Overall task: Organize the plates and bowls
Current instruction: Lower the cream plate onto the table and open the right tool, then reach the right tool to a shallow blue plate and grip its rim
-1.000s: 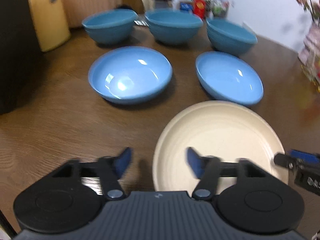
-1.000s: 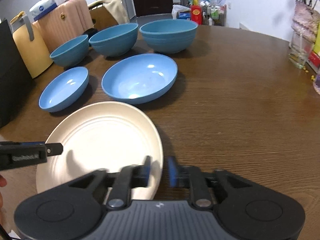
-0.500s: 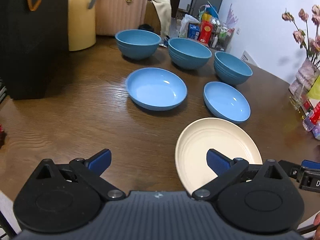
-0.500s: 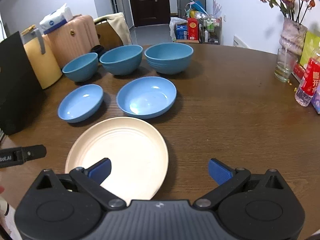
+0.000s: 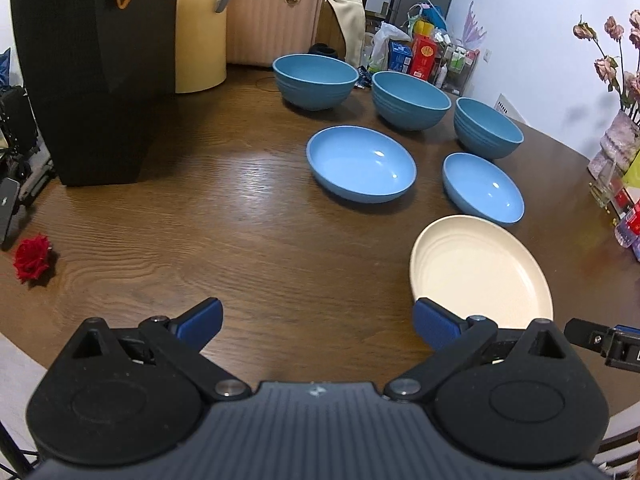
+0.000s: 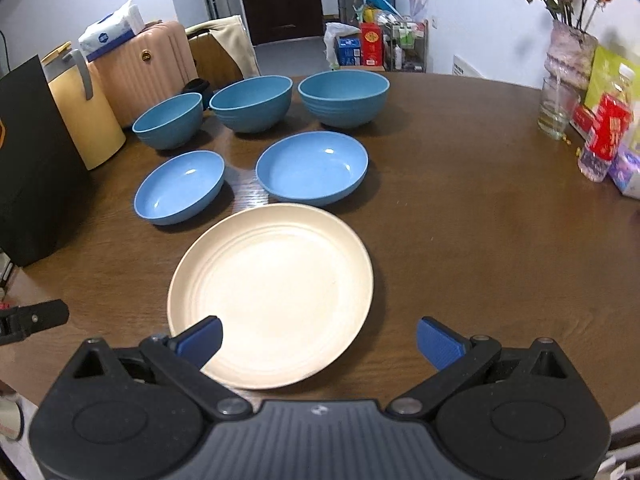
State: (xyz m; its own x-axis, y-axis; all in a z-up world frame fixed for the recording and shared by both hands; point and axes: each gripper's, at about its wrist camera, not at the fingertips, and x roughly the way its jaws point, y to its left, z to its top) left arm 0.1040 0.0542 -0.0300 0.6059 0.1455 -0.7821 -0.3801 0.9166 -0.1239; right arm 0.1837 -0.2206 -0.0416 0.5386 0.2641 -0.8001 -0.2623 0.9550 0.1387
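A cream plate (image 6: 272,292) lies on the brown table near the front edge; it also shows in the left wrist view (image 5: 480,272). Behind it sit a large shallow blue bowl (image 6: 312,166) and a smaller shallow blue bowl (image 6: 180,186). Three deep blue bowls (image 6: 344,96) stand in a row further back. My right gripper (image 6: 318,340) is open and empty, just in front of the plate's near rim. My left gripper (image 5: 318,322) is open and empty, left of the plate, above bare table.
A black box (image 5: 92,68), a yellow container (image 5: 200,28) and a pink suitcase (image 5: 272,16) stand at the table's left back. A red flower (image 5: 32,258) lies at the left. A glass (image 6: 558,110), vase (image 6: 570,52) and bottle (image 6: 604,140) stand at the right.
Both grippers have opened wide and pulled back and up from the cream plate, which now lies free on the table. The left gripper has swung to the left.
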